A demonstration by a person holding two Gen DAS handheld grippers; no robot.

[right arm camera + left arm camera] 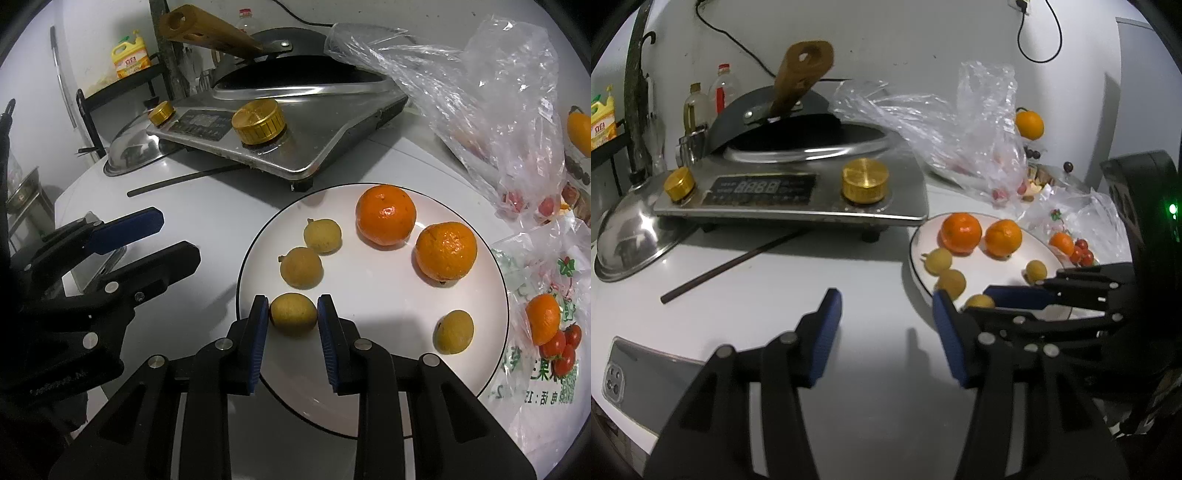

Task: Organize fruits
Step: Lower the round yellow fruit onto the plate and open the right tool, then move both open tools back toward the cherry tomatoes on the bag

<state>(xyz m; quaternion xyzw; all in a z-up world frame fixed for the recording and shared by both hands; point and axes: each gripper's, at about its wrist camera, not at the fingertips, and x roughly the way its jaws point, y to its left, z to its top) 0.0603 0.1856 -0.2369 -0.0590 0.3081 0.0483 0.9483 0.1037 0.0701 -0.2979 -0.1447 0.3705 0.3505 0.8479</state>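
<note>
Two oranges [386, 215] and four small yellow fruits lie on the white plate [369, 387], with a third orange [542, 318] and a cluster of about four cherry tomatoes [563, 349] off the plate on the printed plastic bag [535, 387] at right. A fourth orange [1029, 124] stands far right by the wall.

The right gripper [293, 314] is clamped on one yellow fruit [293, 314] at the near left of the plate, both blue pads pressed against its sides. The left gripper [886, 306] hangs over bare white tabletop [775, 314] left of the plate, its fingers apart with nothing between them.

The plate's middle and near part are bare, and its near rim is hidden under the right gripper. Two yellow fruits sit close together just beyond the held one; the fourth lies alone at the near right.

An induction cooker [295, 147] with two gold knobs and a wok on top stands far behind the plate, close to its far rim. A dark chopstick [184, 180] lies on the table in front of it, and a steel lid [631, 236] rests far left. A crumpled clear bag [498, 110] crowds the far right.
</note>
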